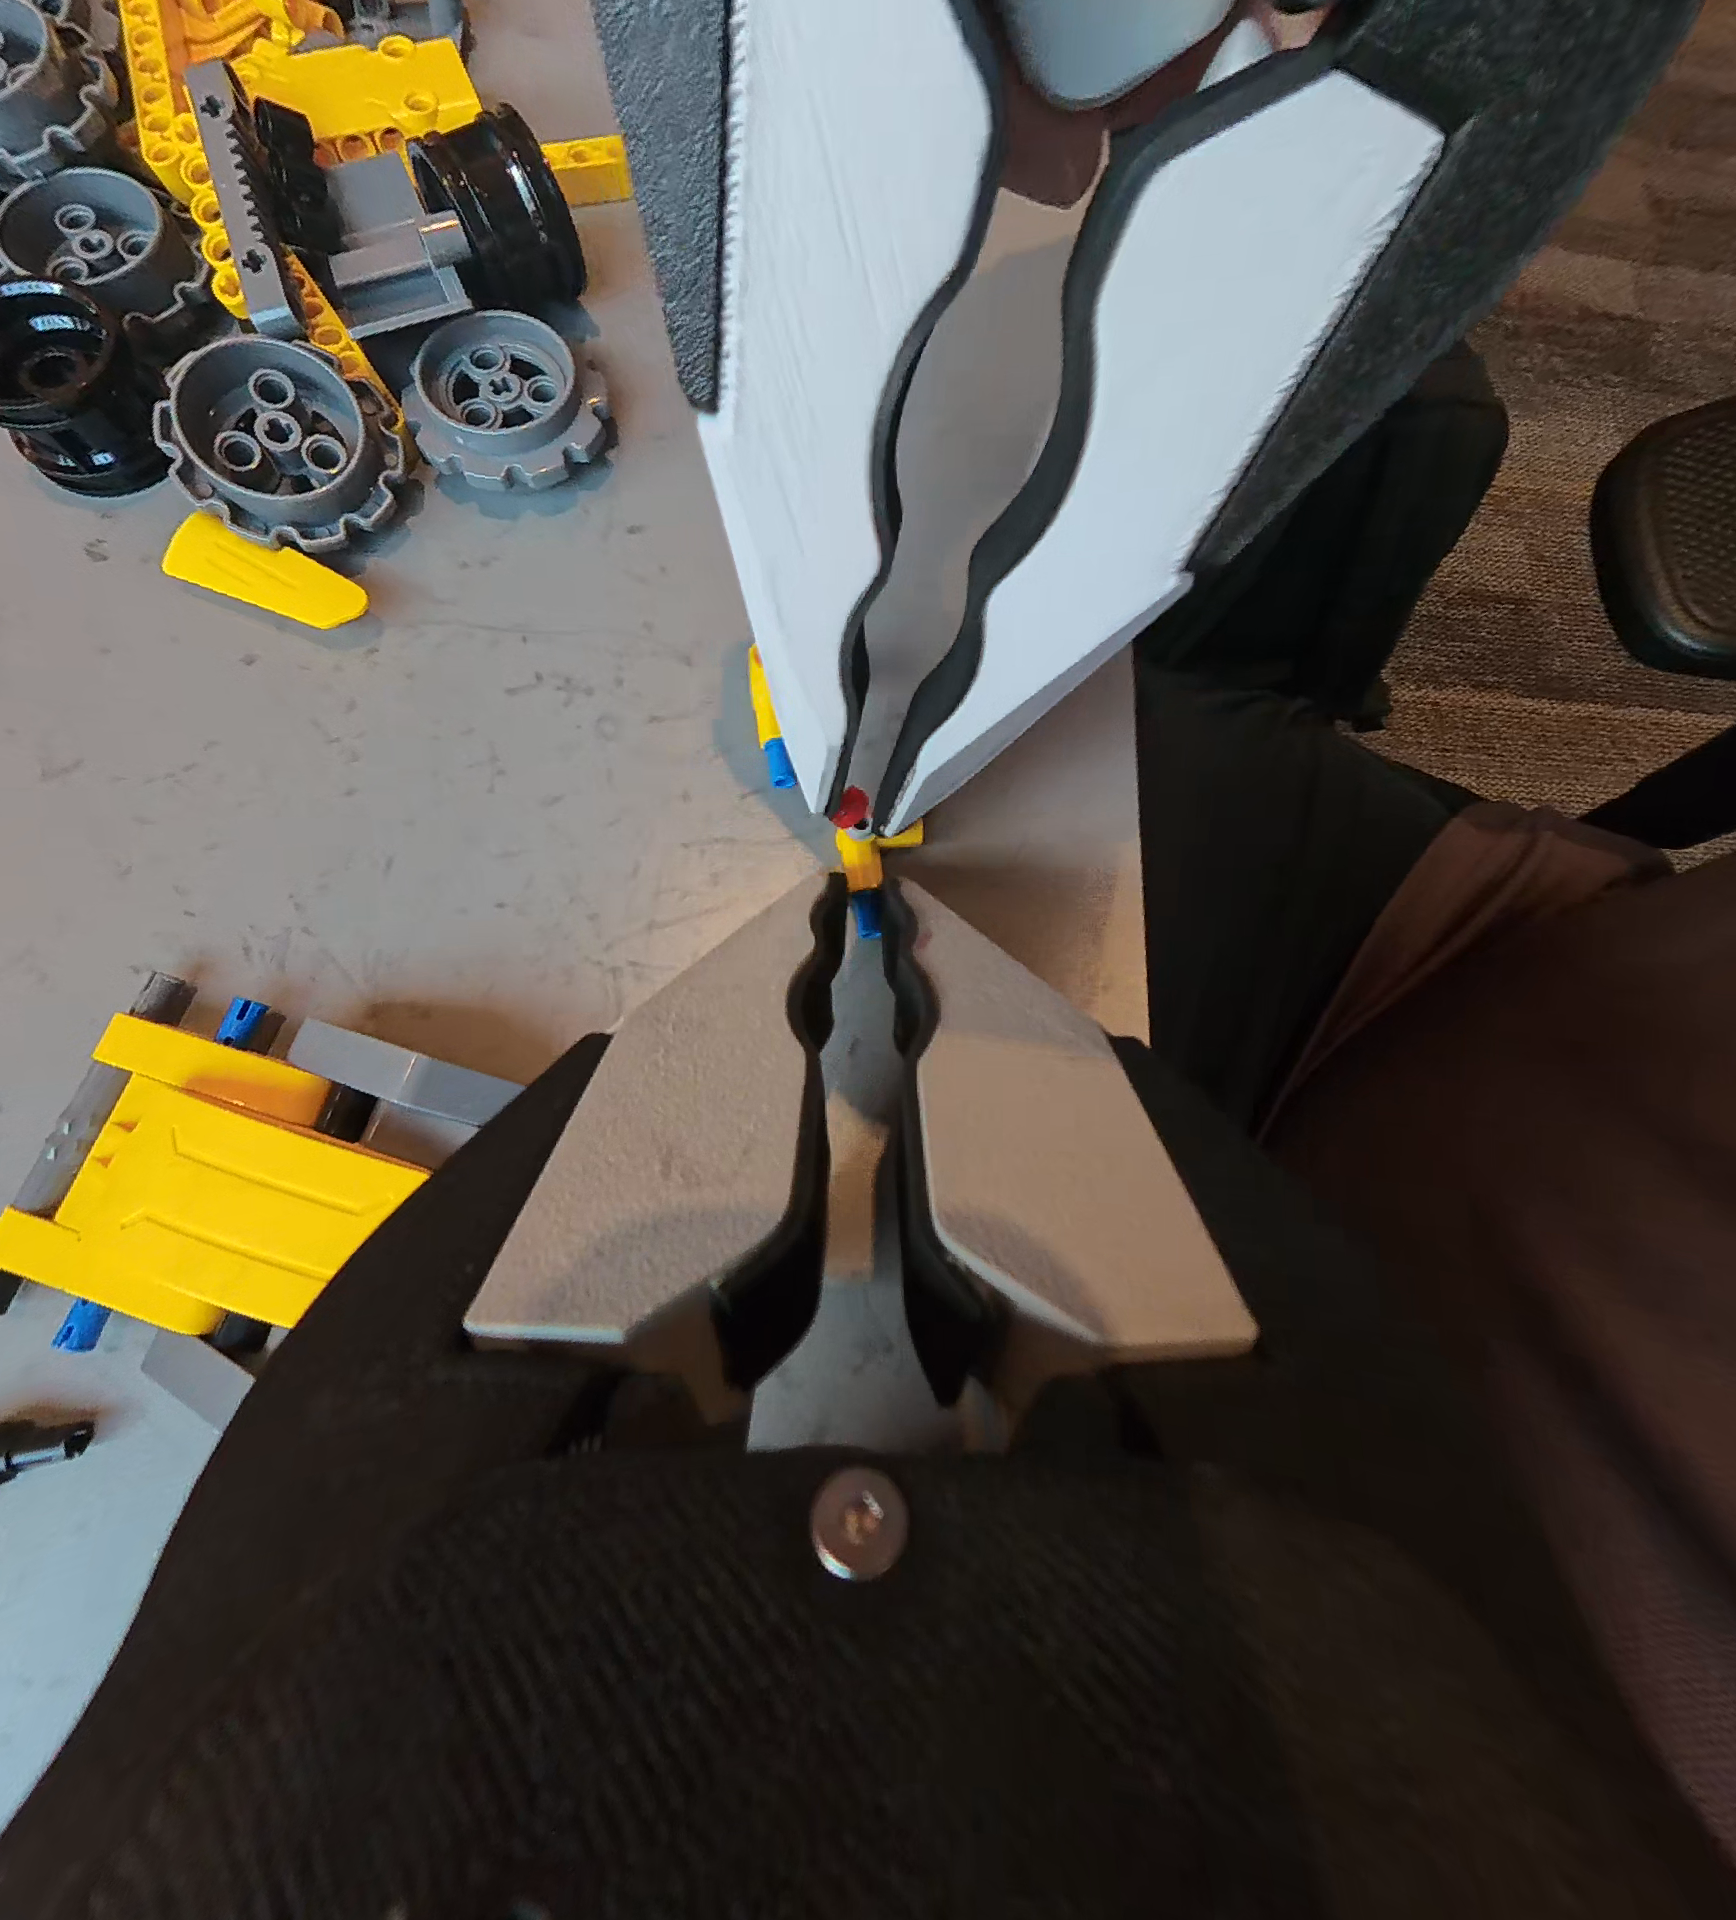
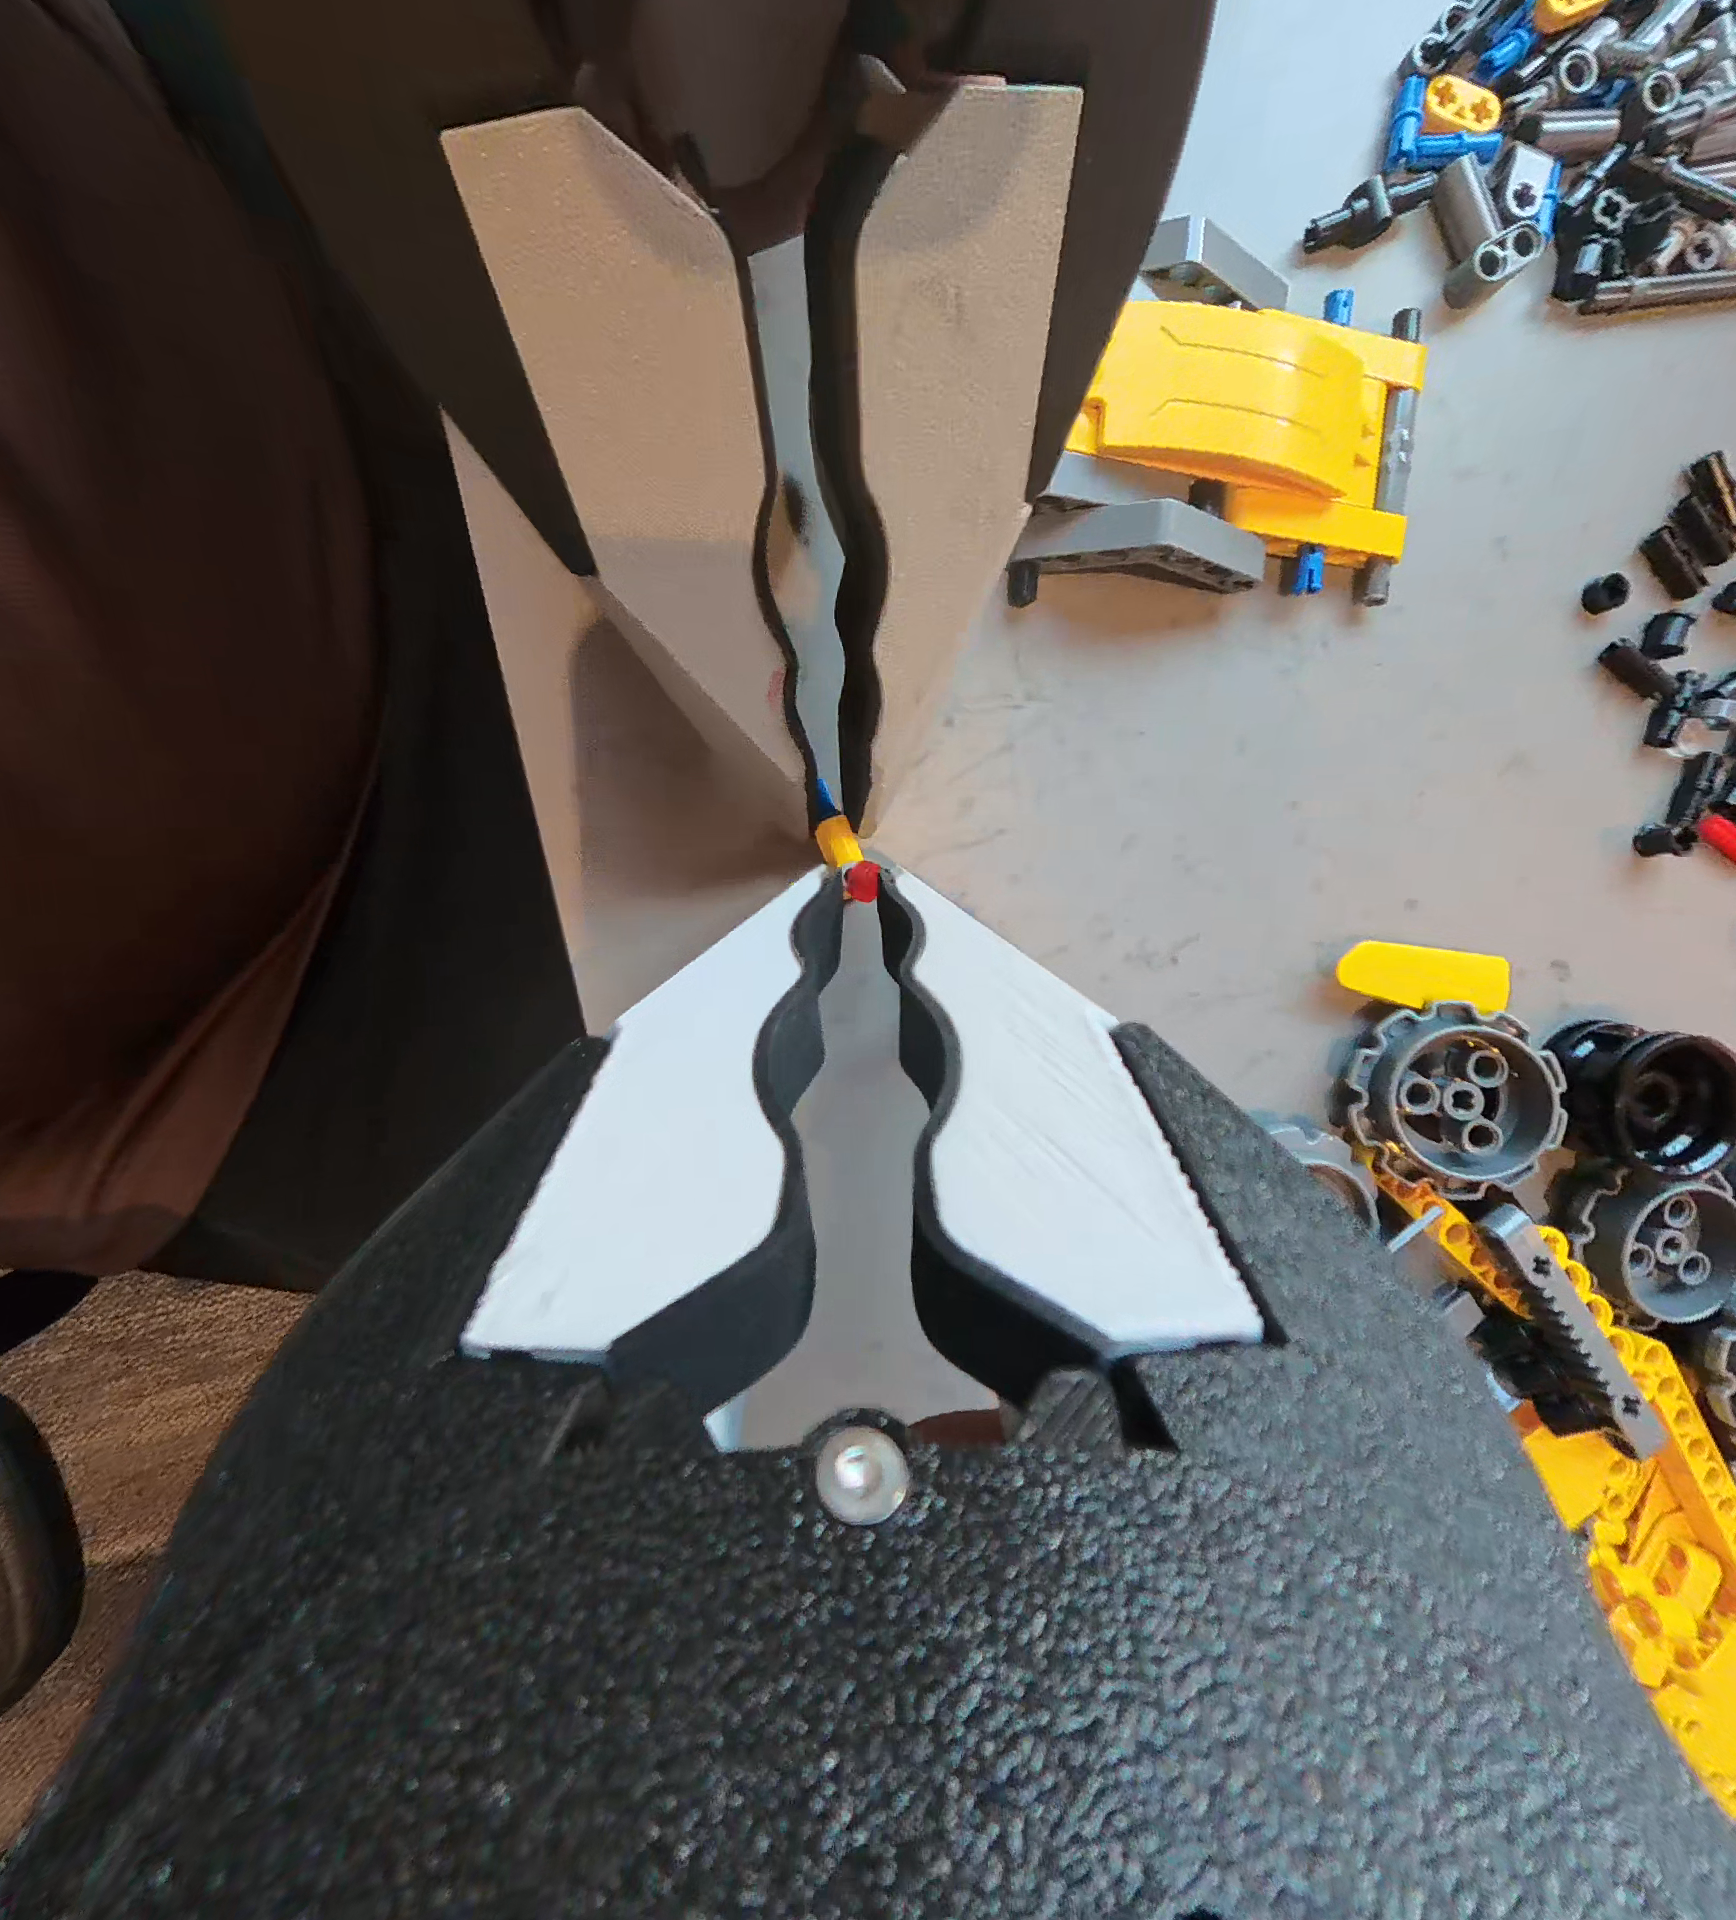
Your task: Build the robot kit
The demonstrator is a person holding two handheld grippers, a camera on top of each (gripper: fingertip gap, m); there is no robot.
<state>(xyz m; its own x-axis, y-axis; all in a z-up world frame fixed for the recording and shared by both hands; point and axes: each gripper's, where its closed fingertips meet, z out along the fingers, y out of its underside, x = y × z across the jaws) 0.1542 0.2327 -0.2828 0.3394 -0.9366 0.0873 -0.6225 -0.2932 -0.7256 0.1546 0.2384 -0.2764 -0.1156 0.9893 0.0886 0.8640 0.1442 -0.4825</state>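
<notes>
Centrally, both views show two grippers meeting tip to tip over a grey table (image 1: 344, 831). The left gripper (image 1: 859, 904), with grey fingers, enters its own view from 6 o'clock; its tips are closed on the blue pin (image 1: 866, 916) at one end of a small yellow connector (image 1: 859, 854). The right gripper (image 1: 856, 810), with white fingers, descends from 12 o'clock in the left wrist view, and its tips are pinched on a red peg (image 1: 853, 805) at the connector's other end. Holding opposite ends this way keeps the little assembly steady between the two tools, clear of the tabletop or barely above it; contact with the table cannot be told.

In the right wrist view the arrangement is mirrored: the right gripper (image 2: 859, 896) rises from 6 o'clock, the left gripper (image 2: 836, 800) comes from 12 o'clock, and the connector (image 2: 836, 842) sits at the centre with the red peg (image 2: 860, 881) just below it.

Around the grip, a yellow panel assembly (image 1: 199, 1205) lies at 8 o'clock in the left wrist view, grey wheel hubs (image 1: 266, 436) and black wheels (image 1: 505, 197) at 10 o'clock. A heap of loose dark parts (image 2: 1653, 125) lies at 1 o'clock in the right wrist view. The person's dark garment (image 1: 1570, 1247) fills the side beyond the table edge.
</notes>
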